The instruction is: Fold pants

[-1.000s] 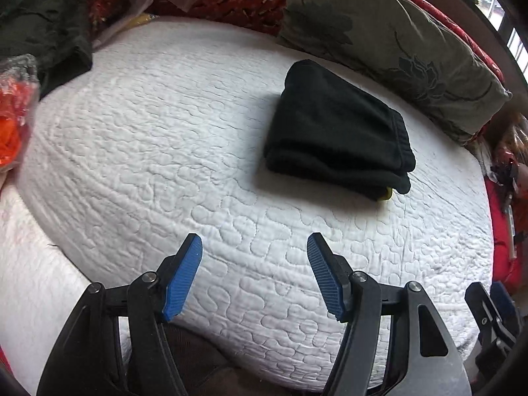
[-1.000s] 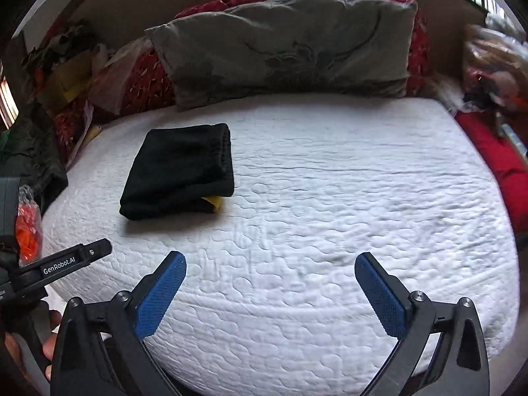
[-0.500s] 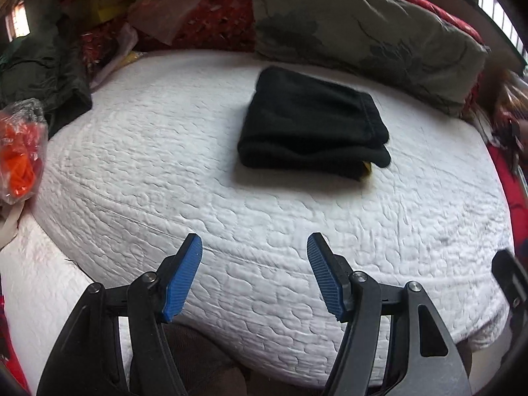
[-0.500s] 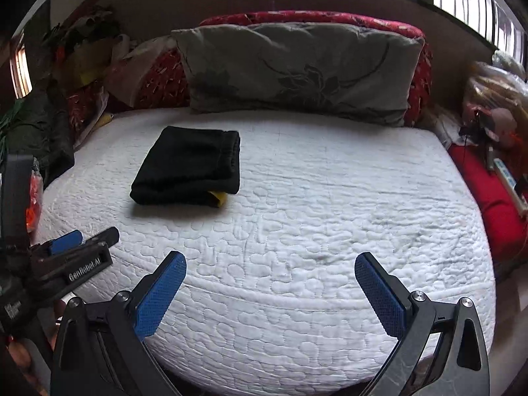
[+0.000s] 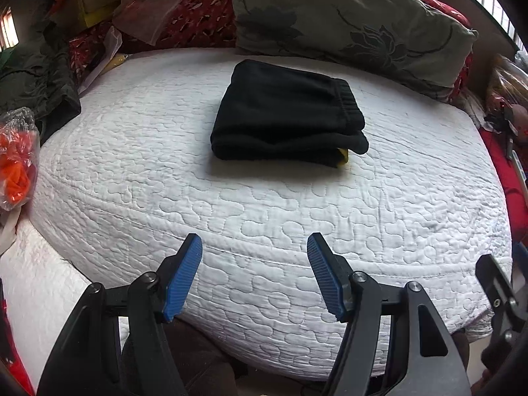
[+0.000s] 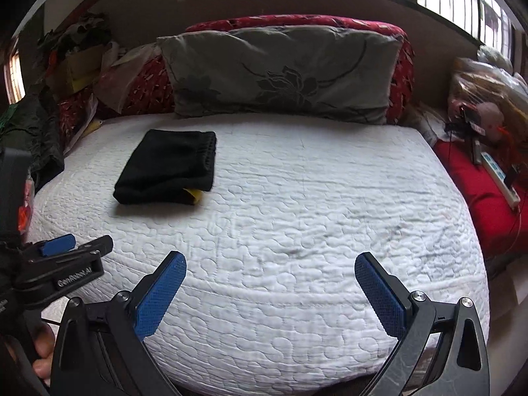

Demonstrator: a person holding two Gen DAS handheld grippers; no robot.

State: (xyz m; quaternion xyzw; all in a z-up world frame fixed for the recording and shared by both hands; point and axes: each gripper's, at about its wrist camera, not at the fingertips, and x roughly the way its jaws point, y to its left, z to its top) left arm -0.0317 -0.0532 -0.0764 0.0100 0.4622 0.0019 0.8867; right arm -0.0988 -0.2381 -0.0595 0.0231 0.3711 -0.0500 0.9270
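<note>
The black pants (image 5: 287,115) lie folded in a compact stack on the white quilted mattress (image 5: 264,217), with a yellow tag showing at the near right corner. In the right wrist view the pants (image 6: 170,166) sit at the left. My left gripper (image 5: 254,257) is open and empty, well back from the pants at the bed's near edge. My right gripper (image 6: 270,274) is open wide and empty, also at the near edge. The left gripper also shows at the left edge of the right wrist view (image 6: 66,257).
A grey flowered pillow (image 6: 280,72) leans on red cushions at the head of the bed. Clutter, boxes and dark clothing (image 5: 39,79) pile up at the left. An orange bag (image 5: 16,158) sits at left. A red cloth with a power strip (image 6: 495,178) lies at right.
Both grippers have pulled back and tilted up from the bed, so the pants look farther away and more of the room shows. The pants have not moved. Both grippers stay open.
</note>
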